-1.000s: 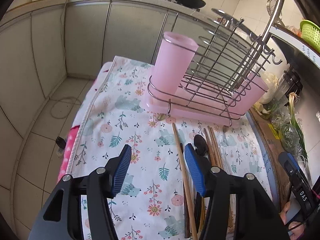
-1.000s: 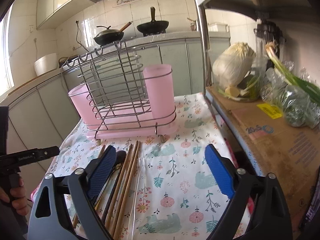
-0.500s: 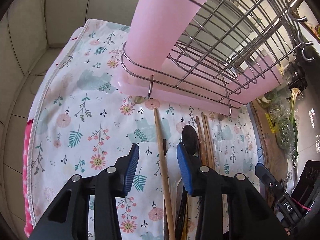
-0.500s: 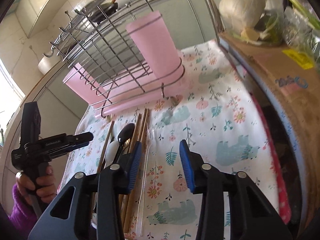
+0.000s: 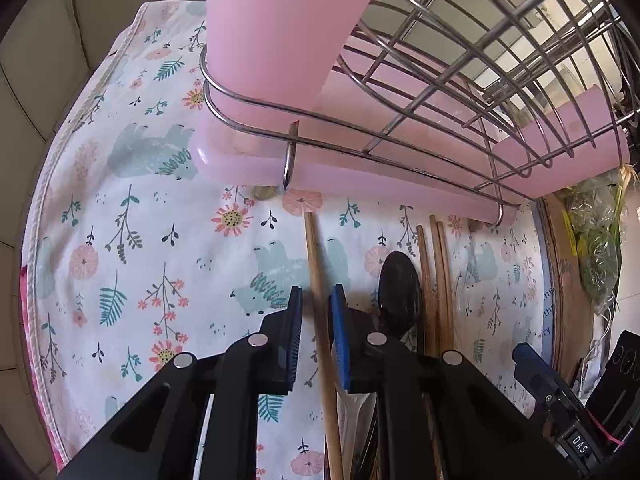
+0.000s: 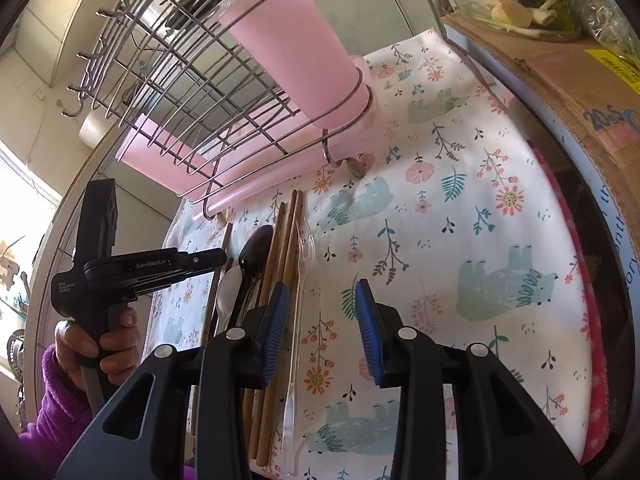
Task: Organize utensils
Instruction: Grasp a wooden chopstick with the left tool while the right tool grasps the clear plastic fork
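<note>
Your left gripper (image 5: 316, 308) has dropped low over the floral cloth (image 5: 132, 240) and narrowed since a second ago: then its blue pads stood wide apart, well above the utensils, and now they sit on either side of the single wooden chopstick (image 5: 314, 264), with a sliver of gap on each side, so the pads are close around it but not visibly clamping it. That chopstick lies on the cloth with its far tip just short of the pink drip tray (image 5: 248, 168) under the wire rack (image 5: 460, 80), and the rack with its pink utensil cup (image 5: 280, 28) fills far more of your left view than before. Beside the chopstick lie a white spoon (image 6: 229, 292), a black spoon (image 5: 400, 288) and a bundle of brown chopsticks (image 5: 438, 272), all still flat on the cloth. Your right gripper (image 6: 322, 330) has also come down and closed partway; its pads remain spread, with nothing between them but the clear plastic utensil (image 6: 298, 320) lying on the cloth beneath, just beside the left pad. That left pad sits over the edge of the brown chopsticks. In the right view your left hand (image 6: 96, 344) in its purple sleeve grips the handle of the other tool, closer to the rack than it was.
</note>
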Tool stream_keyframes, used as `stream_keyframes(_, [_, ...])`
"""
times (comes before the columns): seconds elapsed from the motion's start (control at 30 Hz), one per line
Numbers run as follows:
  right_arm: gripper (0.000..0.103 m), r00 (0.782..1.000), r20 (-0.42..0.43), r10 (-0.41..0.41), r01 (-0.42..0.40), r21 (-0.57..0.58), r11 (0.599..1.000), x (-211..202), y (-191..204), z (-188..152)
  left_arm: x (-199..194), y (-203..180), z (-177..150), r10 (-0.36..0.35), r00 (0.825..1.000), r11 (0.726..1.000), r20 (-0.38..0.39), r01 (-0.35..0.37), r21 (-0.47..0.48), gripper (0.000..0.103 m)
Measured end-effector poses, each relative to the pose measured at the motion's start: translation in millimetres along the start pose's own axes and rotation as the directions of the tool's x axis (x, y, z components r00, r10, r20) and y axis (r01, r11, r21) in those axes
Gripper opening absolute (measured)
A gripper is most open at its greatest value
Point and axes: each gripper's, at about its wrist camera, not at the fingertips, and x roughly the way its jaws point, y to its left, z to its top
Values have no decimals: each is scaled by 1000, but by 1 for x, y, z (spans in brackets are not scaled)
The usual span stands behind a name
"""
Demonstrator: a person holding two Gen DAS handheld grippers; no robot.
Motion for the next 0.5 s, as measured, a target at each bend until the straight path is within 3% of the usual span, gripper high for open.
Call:
stream_keyframes(0.13, [30, 999, -48, 11, -11, 6, 1000, 9, 0, 6, -1, 2, 0, -18, 1000, 1000, 3, 18, 14, 6])
stream_keyframes(0.33, [26, 990, -135, 45, -38, 56, 998, 33, -1, 15, -28, 9, -8, -31, 998, 996, 62, 25, 82, 5])
stream_keyframes(0.5, [20, 974, -213, 79, -59, 101, 993, 55, 1, 17, -45, 23, -11, -53, 995, 996, 83, 47, 81, 5])
